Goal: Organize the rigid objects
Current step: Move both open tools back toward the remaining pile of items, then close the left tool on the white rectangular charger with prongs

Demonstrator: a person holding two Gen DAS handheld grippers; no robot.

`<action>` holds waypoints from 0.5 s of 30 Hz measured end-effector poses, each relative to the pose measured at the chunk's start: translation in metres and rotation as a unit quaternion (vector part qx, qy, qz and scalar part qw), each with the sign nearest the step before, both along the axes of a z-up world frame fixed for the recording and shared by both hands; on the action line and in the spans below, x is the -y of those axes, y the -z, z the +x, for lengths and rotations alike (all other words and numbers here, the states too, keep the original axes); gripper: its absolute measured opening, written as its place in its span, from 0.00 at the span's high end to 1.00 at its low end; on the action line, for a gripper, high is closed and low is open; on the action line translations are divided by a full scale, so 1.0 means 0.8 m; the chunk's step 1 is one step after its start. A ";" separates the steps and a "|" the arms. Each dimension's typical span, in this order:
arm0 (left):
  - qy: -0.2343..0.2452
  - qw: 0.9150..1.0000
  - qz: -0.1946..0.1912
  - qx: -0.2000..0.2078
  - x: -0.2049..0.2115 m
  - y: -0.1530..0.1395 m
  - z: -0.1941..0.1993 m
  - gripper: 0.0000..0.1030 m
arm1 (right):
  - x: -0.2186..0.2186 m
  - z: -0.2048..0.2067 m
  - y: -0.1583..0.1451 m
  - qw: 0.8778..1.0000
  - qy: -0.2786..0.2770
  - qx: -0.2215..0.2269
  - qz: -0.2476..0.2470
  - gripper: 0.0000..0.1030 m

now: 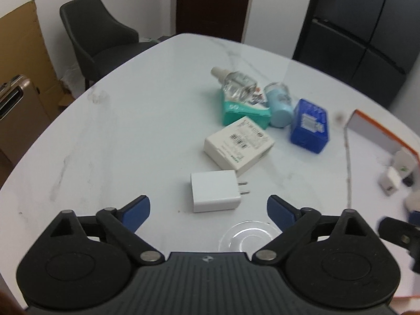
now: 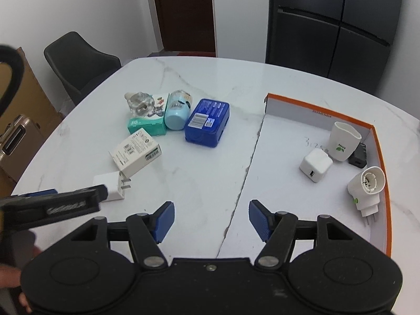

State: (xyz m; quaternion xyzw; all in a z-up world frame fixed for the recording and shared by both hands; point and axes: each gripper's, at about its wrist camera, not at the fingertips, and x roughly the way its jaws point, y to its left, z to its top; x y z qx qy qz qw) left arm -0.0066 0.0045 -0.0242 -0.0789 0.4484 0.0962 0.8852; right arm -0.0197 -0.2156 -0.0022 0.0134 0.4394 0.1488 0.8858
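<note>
The white wall charger lies flat on the marble table, prongs pointing toward 3 o'clock, just ahead of the left gripper, whose blue-padded fingers stand spread wide and grasp nothing. In the right wrist view the same charger sits at about 10 o'clock from the right gripper, which is likewise spread apart and empty, poised over the edge where a low cardboard tray with an orange rim meets the tabletop. Just beyond the charger, toward 12 o'clock, a white carton with a barcode lies near it without touching. Further on is a tight cluster: a teal box with a clear bottle resting on top, a pale blue cup on its side just beside the teal box, and a blue plastic case at 1 o'clock. Inside the tray, off toward 2 o'clock from the right gripper, lie a white round plug-in device, a white cube charger, an upright white cup-shaped holder and a small dark item against the tray wall. At the far end stand a dark chair, a brown door and a black cabinet.
</note>
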 end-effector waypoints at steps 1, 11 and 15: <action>-0.001 1.000 -0.003 -0.008 0.000 0.006 0.004 0.04 | 0.000 0.001 0.002 1.000 0.000 -0.002 -0.001 0.26; 0.000 1.000 -0.001 -0.023 -0.006 0.043 0.031 0.06 | -0.002 0.019 0.016 1.000 0.005 -0.017 -0.006 0.26; 0.023 1.000 -0.014 -0.009 -0.012 0.048 0.033 0.29 | -0.010 0.029 0.021 1.000 0.005 -0.023 -0.009 0.26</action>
